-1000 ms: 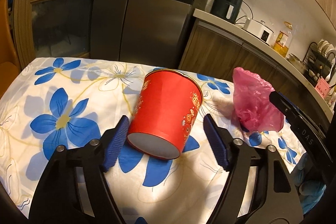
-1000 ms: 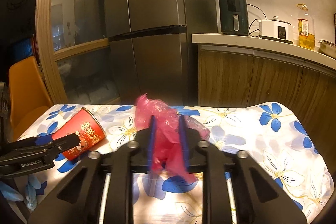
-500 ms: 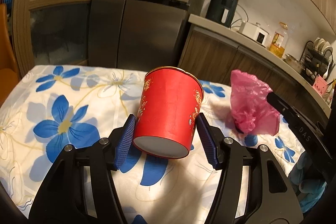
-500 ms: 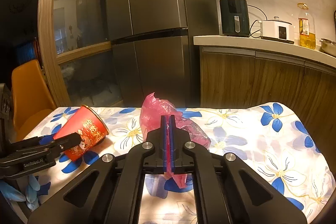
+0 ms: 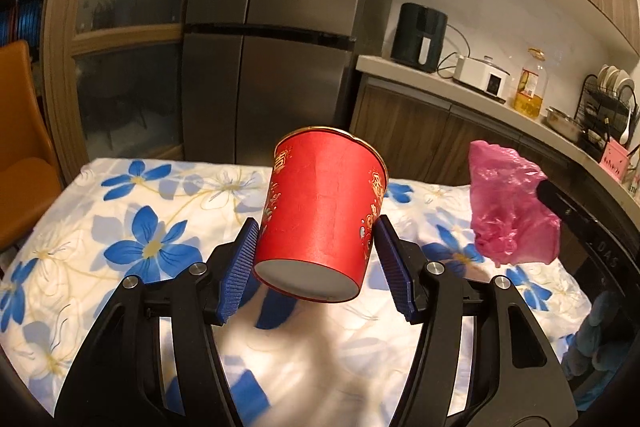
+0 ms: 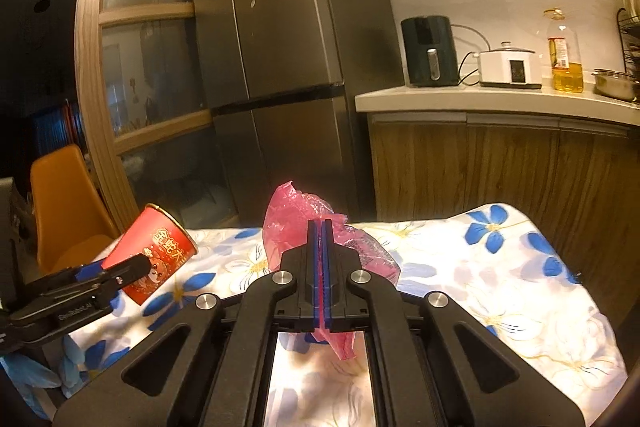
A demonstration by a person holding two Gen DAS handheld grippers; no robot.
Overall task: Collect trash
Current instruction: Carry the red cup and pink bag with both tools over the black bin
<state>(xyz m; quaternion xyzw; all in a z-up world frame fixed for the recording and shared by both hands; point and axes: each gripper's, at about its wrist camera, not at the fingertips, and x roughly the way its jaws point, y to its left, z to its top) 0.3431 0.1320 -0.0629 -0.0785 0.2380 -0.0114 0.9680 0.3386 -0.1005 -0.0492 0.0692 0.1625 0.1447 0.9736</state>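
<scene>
A red paper cup (image 5: 320, 211) with gold print is held between the blue pads of my left gripper (image 5: 316, 247), lifted off the table and tilted with its base toward the camera. It also shows in the right wrist view (image 6: 154, 255) at the left. My right gripper (image 6: 320, 239) is shut on a crumpled pink plastic bag (image 6: 296, 223) and holds it above the table. The bag also shows at the right of the left wrist view (image 5: 508, 211).
The table (image 5: 132, 223) has a white cloth with blue flowers. An orange chair (image 6: 64, 203) stands at its left. Behind are a steel fridge (image 5: 280, 27) and a counter (image 6: 500, 103) with an air fryer, cooker and oil bottle.
My left gripper closed on the red cup and lifted it off the table. My right gripper closed fully on the pink bag and raised it.
</scene>
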